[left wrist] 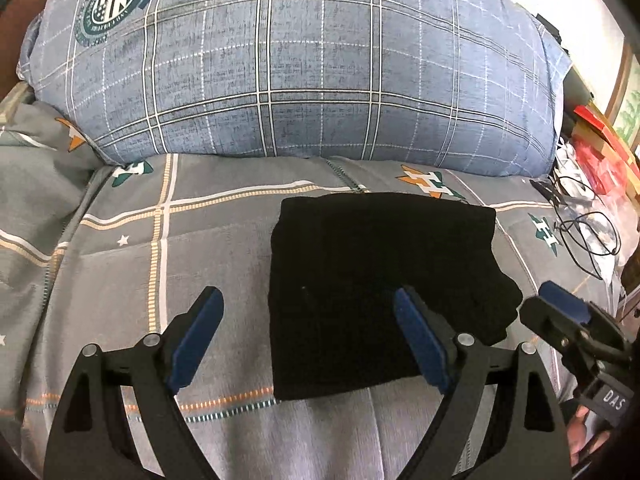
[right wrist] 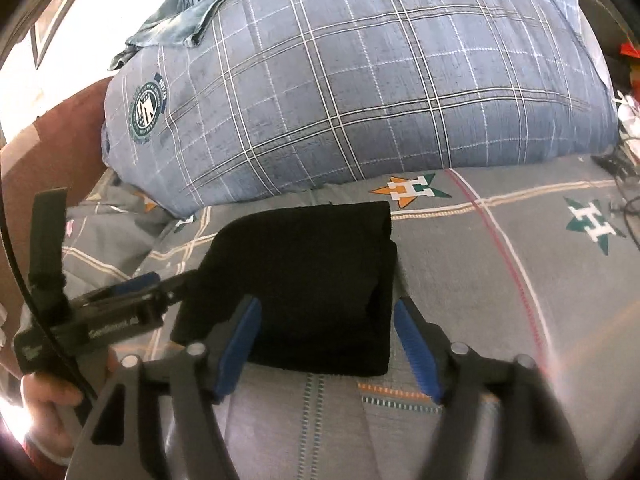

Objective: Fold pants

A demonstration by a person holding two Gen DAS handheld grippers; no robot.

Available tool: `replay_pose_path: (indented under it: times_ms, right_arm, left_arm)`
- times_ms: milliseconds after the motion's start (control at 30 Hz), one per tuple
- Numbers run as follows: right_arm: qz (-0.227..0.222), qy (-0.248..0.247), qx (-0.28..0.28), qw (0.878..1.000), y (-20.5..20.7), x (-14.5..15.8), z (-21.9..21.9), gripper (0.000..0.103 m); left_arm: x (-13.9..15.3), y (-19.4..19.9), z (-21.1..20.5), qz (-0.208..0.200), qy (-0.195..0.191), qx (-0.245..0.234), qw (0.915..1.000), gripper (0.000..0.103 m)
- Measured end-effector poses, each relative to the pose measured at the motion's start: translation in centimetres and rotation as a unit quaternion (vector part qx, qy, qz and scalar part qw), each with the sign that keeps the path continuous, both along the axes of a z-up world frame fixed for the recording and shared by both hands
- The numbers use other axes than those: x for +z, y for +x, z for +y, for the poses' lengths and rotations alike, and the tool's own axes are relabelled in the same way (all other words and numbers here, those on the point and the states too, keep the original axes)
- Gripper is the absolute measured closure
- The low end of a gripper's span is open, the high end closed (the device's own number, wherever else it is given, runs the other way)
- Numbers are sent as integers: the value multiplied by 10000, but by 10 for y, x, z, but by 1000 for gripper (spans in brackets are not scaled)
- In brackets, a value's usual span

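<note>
Left claw [left wrist: 308,344] sits nearest my cam, jaws spread wide, holding nothing; its right finger overlaps the near edge of the black pants [left wrist: 380,292]. Right claw [right wrist: 328,346] is also wide open & empty, straddling the pants' near right corner. Pants lie folded in a compact rectangle on the grey bedspread [left wrist: 120,280], w/ a blue plaid pillow [left wrist: 300,68] just behind.

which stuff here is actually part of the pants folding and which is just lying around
Part of the job:
black pants, folded on the bedspread
left gripper, open
right gripper, open

Lying about:
plaid pillow
black cables
red packaging
denim garment
</note>
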State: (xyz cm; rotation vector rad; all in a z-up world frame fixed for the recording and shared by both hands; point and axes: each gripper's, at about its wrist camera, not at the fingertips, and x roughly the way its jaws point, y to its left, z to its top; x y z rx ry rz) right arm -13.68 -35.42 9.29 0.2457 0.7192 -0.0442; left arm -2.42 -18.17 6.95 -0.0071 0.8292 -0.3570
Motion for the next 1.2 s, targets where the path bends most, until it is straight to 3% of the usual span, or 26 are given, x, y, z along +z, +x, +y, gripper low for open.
replay_pose_path:
  times_ms: [333,800,1200]
  right_arm:
    - [205,-269,-101,9994,10,-6,5,27]
    - [287,-223,-118,9993,13,-13,1,24]
    - [362,481,-159,9981,16,-29,-36,24]
  left_arm:
    - [-2,-5,5,110,-134,32,9998,14]
    - [-14,-2,19,272,-289,165,9991,14]
    - [-34,13,32,583,-529,208,9967,14]
